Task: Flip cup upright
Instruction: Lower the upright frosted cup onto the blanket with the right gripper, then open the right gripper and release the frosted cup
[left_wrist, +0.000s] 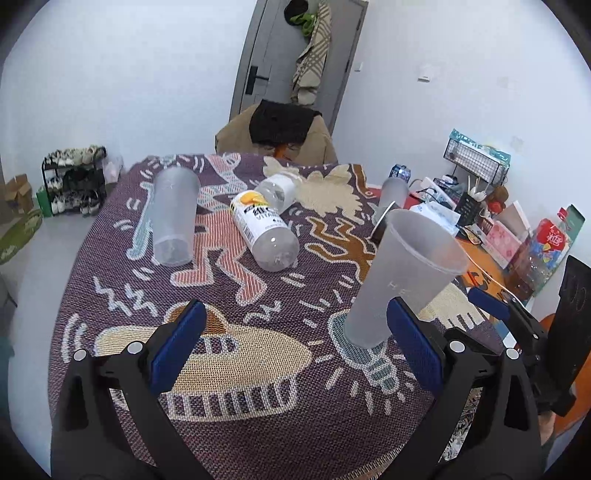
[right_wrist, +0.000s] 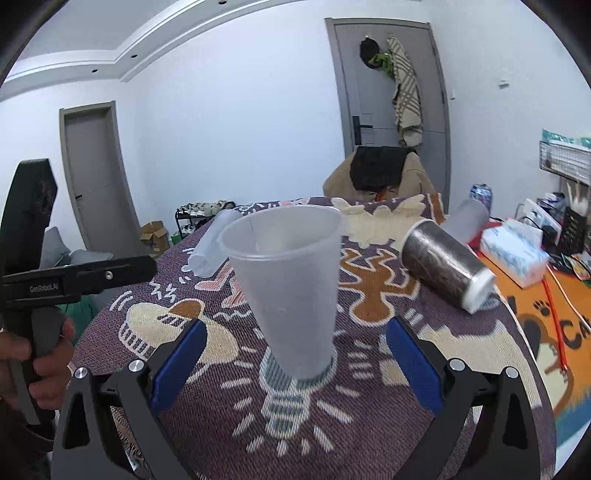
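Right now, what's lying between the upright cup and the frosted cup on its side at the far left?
In the left wrist view, a clear bottle lies on its side on the patterned cloth, between the upright cup and the tipped frosted cup.

Cup (right_wrist: 291, 288): frosted translucent plastic, matt, smooth
Second cup (left_wrist: 173, 214), lying: same frosted plastic
Bottle (left_wrist: 264, 225): clear glossy plastic, printed glossy label
Dark cup (right_wrist: 443, 266): dark mottled wrap, slight sheen, white rim
Cloth (left_wrist: 258, 369): coarse woven fabric, rough, matt
Left gripper (left_wrist: 295, 347), right gripper (right_wrist: 295, 363): matt black plastic, blue rubbery-looking pads (left_wrist: 179, 343), shiny metal screws
Tissue pack (right_wrist: 513, 256): glossy film
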